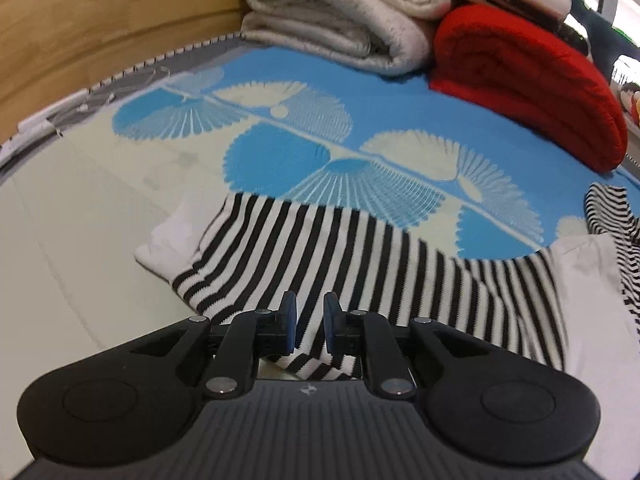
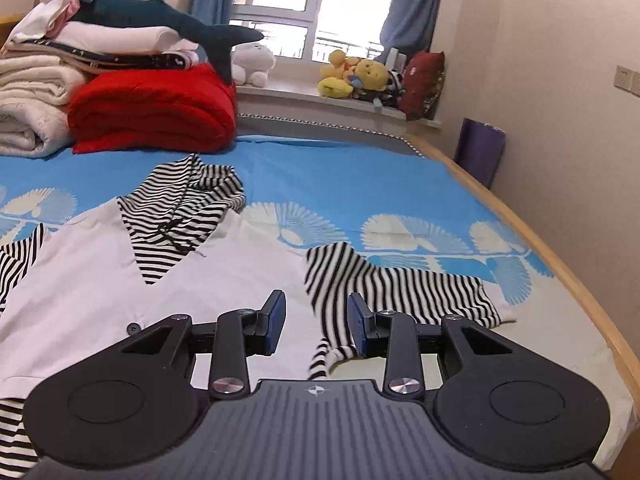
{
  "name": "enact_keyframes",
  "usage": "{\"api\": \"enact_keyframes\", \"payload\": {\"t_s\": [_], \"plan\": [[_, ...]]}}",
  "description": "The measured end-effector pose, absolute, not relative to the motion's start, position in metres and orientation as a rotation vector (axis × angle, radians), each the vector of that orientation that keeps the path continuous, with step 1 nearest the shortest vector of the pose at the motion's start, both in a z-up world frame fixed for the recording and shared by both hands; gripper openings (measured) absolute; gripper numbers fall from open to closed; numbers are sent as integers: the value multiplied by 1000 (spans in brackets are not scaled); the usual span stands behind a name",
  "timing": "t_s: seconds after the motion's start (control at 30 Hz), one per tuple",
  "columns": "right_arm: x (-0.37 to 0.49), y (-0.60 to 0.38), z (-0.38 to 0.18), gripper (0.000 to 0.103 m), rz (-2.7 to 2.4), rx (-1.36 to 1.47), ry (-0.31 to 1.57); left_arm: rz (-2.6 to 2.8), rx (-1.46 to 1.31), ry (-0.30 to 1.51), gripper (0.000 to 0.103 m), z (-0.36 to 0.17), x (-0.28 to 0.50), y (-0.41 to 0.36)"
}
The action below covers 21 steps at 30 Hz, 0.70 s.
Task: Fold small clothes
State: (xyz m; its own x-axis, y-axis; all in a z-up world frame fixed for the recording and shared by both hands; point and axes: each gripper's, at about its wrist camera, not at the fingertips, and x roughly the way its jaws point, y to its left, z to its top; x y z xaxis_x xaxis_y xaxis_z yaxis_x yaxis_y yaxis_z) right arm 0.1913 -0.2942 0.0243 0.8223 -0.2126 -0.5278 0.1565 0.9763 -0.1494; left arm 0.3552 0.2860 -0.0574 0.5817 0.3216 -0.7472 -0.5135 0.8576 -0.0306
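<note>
A small garment with a white vest front (image 2: pixel 100 288) and black-and-white striped sleeves and hood (image 2: pixel 188 196) lies flat on the bed. Its left striped sleeve (image 1: pixel 320 252) stretches across the left wrist view, with a white cuff (image 1: pixel 168 244) at its end. My left gripper (image 1: pixel 309 320) hovers low over this sleeve, jaws narrowly apart, holding nothing. Its right striped sleeve (image 2: pixel 400 292) lies bent in the right wrist view. My right gripper (image 2: pixel 316 320) is open just above that sleeve's near part, empty.
A blue and cream bedsheet (image 2: pixel 360 184) covers the bed. A red folded blanket (image 2: pixel 152 108) (image 1: pixel 528 88) and white folded blankets (image 1: pixel 340 12) are stacked at the head. A wooden bed edge (image 2: pixel 540 240) runs along the right. Plush toys (image 2: pixel 356 76) sit on the windowsill.
</note>
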Motion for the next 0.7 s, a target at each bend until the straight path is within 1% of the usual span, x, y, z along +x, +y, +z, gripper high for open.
{"api": "enact_keyframes", "payload": {"t_s": [0.03,0.07,0.1,0.13,0.17,0.3,0.4,0.47,0.5,0.53,0.6,0.7], "plan": [[194,-290,24,35,-191,-113,576,496,-260,820,28,-61,357,289],[196,-287,23,35,-186,-127,578,501,-266,827,34,-64,358,292],[198,-283,22,35,-181,-143,578,510,-278,839,50,-67,360,297],[199,-280,22,35,-178,-160,578,530,-308,855,61,-71,362,305],[201,-277,21,36,-176,-174,579,554,-343,864,63,-74,362,313],[206,-274,18,36,-178,-190,589,650,-499,896,62,-87,357,349],[209,-273,17,36,-185,-184,596,674,-561,875,61,-90,352,363],[211,-272,17,36,-186,-182,602,675,-556,870,57,-88,353,364],[211,-271,16,36,-185,-182,603,678,-560,863,44,-88,353,365],[211,-270,16,36,-183,-184,604,685,-558,859,28,-88,352,366],[212,-267,15,36,-178,-191,605,714,-543,863,8,-88,352,366],[212,-264,14,36,-169,-202,603,726,-523,843,6,-83,354,361]]}}
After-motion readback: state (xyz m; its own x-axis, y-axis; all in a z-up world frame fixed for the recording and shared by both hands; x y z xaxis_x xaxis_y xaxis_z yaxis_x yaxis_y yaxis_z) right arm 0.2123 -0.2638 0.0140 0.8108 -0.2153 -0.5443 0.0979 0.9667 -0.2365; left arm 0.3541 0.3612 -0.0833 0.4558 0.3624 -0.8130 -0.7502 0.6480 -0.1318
